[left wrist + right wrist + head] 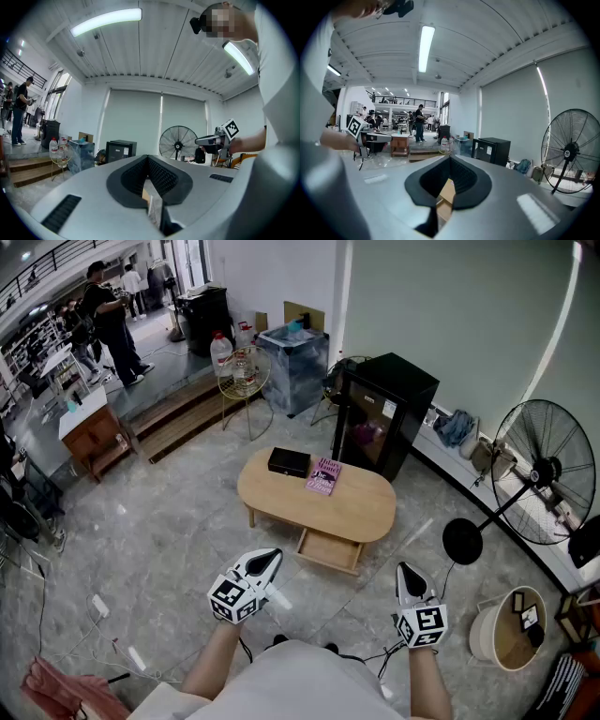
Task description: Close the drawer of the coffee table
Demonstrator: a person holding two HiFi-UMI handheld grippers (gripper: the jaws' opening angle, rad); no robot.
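We held the left gripper [270, 559] and the right gripper [406, 573] on the near side of the coffee table [361, 507], apart from it, each with its jaws pressed together on nothing. The drawer [330, 550] stood open on the table's near side. A black box [289, 462] and a book [324, 475] lay on the tabletop.

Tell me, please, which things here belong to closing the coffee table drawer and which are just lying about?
Job: coffee table, its open drawer, left gripper, right gripper.
Lying about: black box and pink book on the tabletop, floor fan, black cabinet.
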